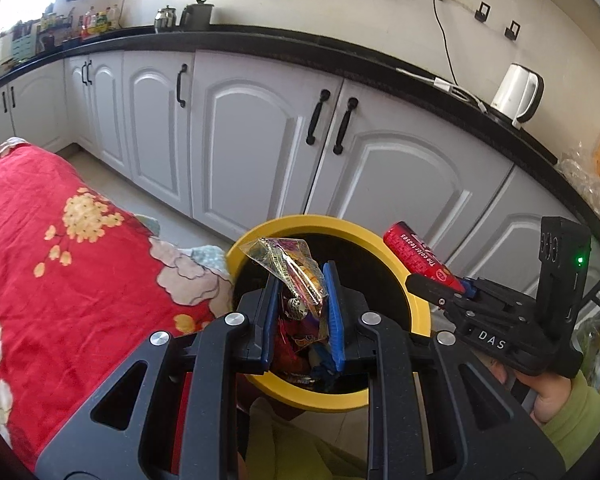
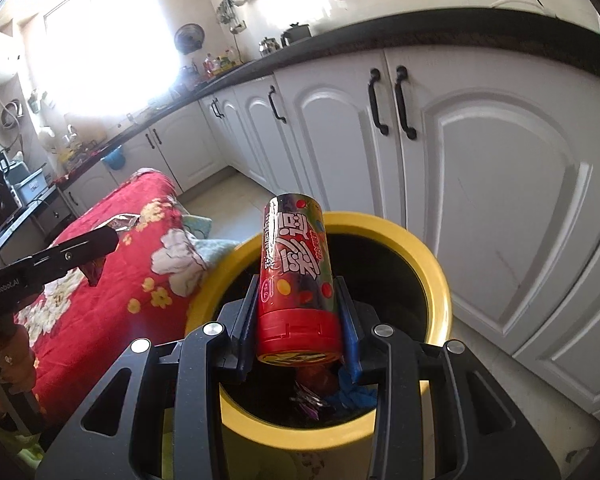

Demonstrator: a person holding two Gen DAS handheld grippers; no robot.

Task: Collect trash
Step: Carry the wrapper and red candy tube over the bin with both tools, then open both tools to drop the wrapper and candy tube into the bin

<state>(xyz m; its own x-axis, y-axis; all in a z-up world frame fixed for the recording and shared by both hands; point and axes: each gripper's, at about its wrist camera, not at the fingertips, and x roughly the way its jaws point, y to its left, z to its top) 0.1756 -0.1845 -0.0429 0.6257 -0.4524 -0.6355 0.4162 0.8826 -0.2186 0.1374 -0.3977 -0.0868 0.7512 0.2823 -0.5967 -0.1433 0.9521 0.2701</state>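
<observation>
The left gripper (image 1: 300, 312) pinches a crinkly wrapper (image 1: 300, 276), light and floppy, likely to cling to the pads; the right gripper (image 2: 300, 312) clamps a rigid tube (image 2: 296, 276) at its capped end (slick plastic, probably near empty). Both hang over the yellow bin (image 2: 436, 280), beside a red cloth (image 1: 60, 260); nothing blocks the drop

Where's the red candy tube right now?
The red candy tube is clamped in the right gripper, centre of the right wrist view, over the open yellow bin beside the white cabinets.
</observation>
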